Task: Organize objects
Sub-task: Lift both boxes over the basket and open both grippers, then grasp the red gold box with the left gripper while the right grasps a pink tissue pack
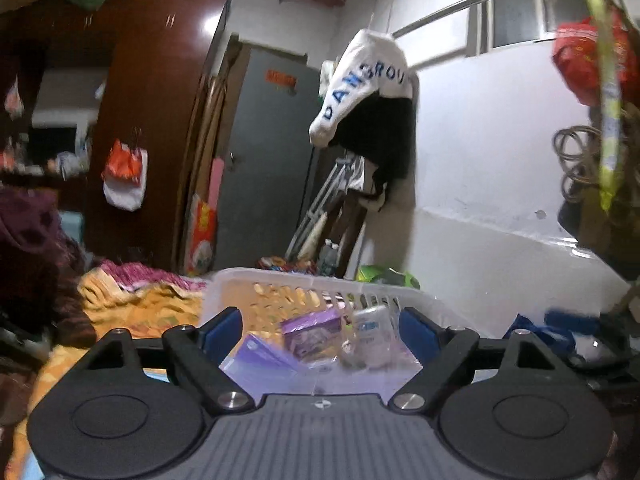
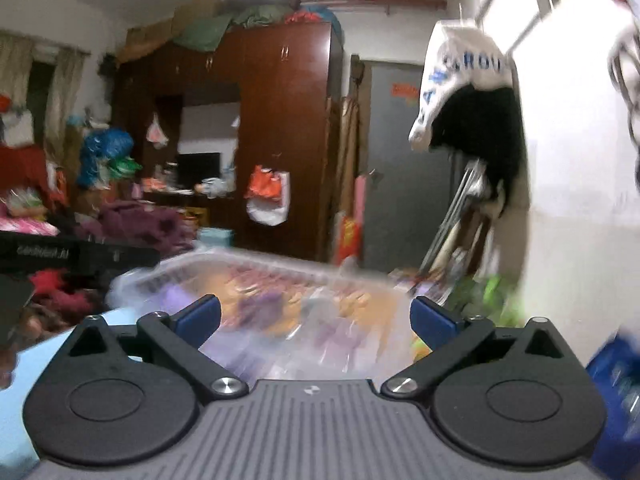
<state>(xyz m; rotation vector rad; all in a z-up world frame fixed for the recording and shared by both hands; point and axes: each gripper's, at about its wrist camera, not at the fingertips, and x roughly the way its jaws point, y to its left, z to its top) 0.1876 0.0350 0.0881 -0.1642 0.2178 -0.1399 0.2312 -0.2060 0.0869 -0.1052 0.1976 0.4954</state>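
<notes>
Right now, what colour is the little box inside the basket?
Purple. The box in the white basket shows best in the left wrist view.

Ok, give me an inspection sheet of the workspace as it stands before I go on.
Surface: bed with orange patterned bedding, rumpled.
Job's things: white slotted basket on the bed, holding a purple box, a pale bottle and flat purple packets.
Clutter: dark maroon cloth at the left; blue items at the right, blurred.
Grippers: left gripper open, empty, facing the basket; right gripper open, empty, view motion-blurred.
Cables: coiled cord hanging at the right.
Surroundings: brown wardrobe, grey door, white garment hung on a rail.
</notes>
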